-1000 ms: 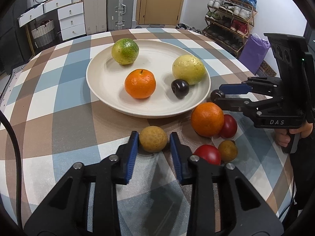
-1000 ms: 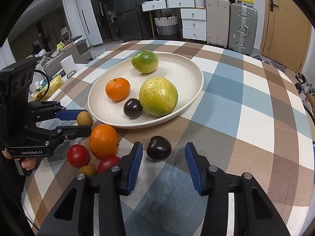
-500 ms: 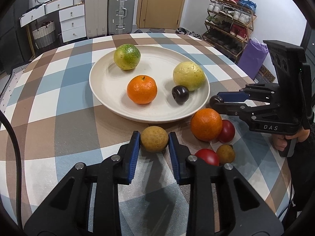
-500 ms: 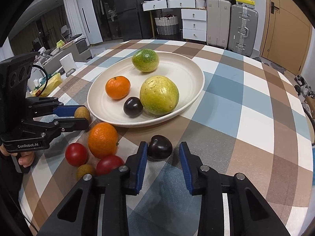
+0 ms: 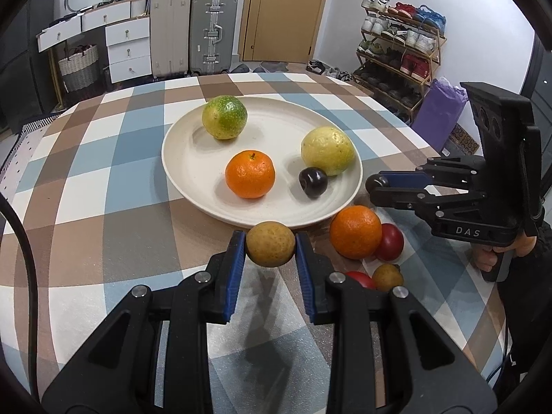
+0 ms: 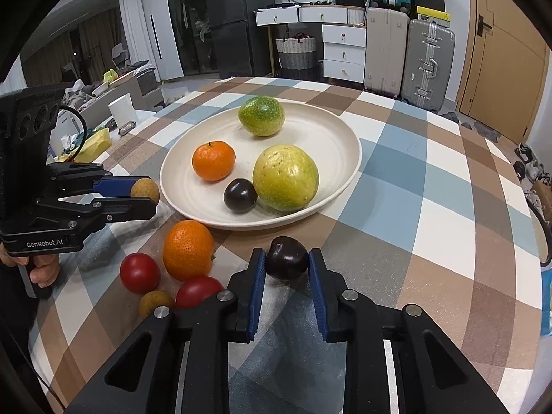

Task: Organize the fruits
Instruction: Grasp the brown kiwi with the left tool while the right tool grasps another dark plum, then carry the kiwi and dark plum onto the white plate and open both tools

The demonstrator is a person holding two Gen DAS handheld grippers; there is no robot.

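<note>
Pinching: "GenRobot.AI" left gripper [image 5: 270, 249] on tan fruit [image 5: 270, 243], "DAS" right gripper [image 6: 286, 258] on dark plum [image 6: 286, 257].

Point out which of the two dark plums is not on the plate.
The dark plum clamped in the right claw, off the plate. The other plum lies on it beside the big yellow-green fruit.

Bright, even indoor light from above; soft shadows fall beneath fruit on the round cream ceramic plate [image 5: 346, 193]. Sharp focus throughout. Fisheye curvature bends the room, corners black.
</note>
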